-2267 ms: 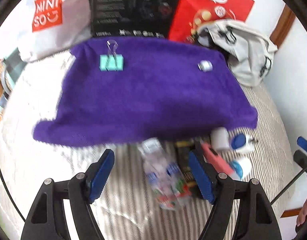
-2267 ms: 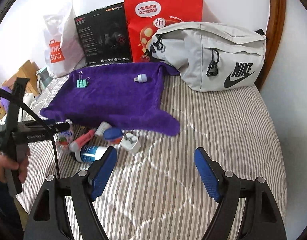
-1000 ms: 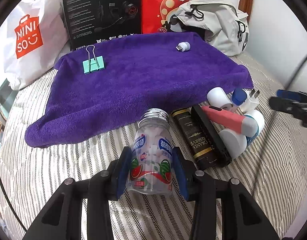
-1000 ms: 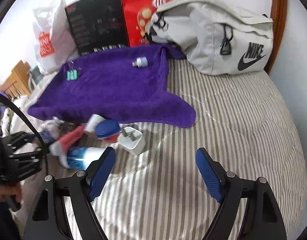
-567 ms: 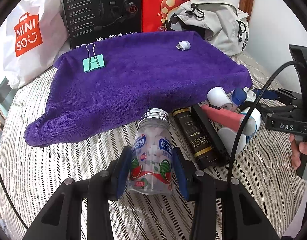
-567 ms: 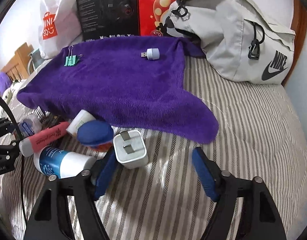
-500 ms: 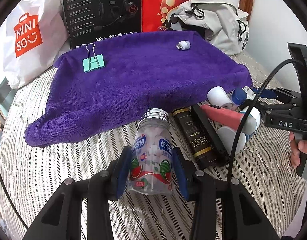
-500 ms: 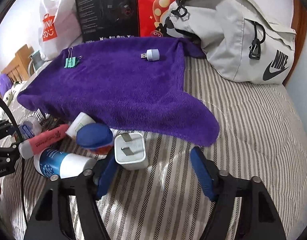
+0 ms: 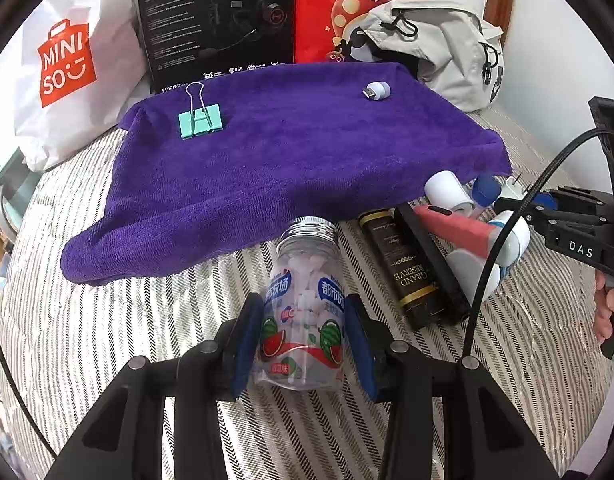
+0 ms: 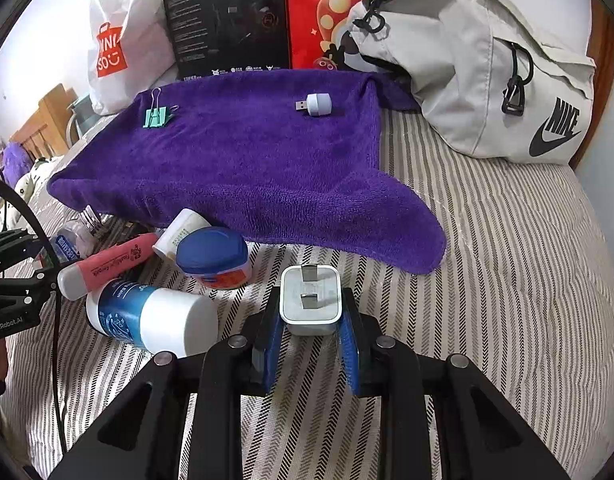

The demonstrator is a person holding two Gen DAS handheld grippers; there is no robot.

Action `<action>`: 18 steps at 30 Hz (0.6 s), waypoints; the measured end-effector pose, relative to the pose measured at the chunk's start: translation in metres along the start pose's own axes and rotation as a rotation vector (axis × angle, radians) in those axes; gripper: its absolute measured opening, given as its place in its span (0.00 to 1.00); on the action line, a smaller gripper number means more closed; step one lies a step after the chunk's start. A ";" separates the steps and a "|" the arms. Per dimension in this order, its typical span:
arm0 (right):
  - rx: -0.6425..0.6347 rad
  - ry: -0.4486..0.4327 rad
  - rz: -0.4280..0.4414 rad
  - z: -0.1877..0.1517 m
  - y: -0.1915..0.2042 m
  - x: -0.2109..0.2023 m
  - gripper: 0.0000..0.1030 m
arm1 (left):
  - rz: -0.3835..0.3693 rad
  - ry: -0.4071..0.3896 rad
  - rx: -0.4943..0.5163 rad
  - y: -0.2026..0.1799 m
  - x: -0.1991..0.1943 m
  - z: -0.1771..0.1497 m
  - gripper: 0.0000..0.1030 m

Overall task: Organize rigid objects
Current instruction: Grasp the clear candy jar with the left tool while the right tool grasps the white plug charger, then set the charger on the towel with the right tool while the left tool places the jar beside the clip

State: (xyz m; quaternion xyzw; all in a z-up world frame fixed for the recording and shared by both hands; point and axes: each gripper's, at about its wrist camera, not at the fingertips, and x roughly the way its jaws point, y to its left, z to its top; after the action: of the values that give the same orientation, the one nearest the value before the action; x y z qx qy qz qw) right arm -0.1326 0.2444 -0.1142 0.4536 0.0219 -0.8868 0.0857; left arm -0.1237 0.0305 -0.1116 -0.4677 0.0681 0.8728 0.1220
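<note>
Since 0.5 s ago, right gripper (image 10: 310, 334) closed on white charger plug (image 10: 311, 300); left gripper (image 9: 303, 342) still clamps candy bottle (image 9: 303, 304). Both on striped bed (image 10: 507, 280), ready for lifting onto purple towel (image 10: 243, 160).

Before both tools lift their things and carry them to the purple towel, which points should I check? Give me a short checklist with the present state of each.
1. Left tool closed on the candy bottle, a pad on each side: ok.
2. Right tool closed on the white charger: ok.
3. Charger is free of the blue-lidded jar beside it: ok, a gap shows.
4. Bottle is free of the black box to its right: ok, they lie apart.
5. Free room on the purple towel between the green clip and the small USB light: ok.
6. Bottle lid is tight: cannot tell.
</note>
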 end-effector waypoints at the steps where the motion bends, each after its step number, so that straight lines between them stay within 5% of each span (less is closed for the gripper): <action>1: -0.011 0.000 -0.017 0.000 0.003 0.001 0.26 | 0.012 -0.001 0.005 -0.002 0.001 0.000 0.40; 18: 0.042 0.017 0.013 -0.006 -0.007 -0.017 0.26 | -0.009 -0.035 -0.047 0.012 -0.019 -0.006 0.38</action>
State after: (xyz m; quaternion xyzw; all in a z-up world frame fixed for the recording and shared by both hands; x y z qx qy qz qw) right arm -0.1196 0.2539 -0.1043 0.4627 0.0008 -0.8827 0.0817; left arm -0.1119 0.0150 -0.0994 -0.4554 0.0431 0.8816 0.1162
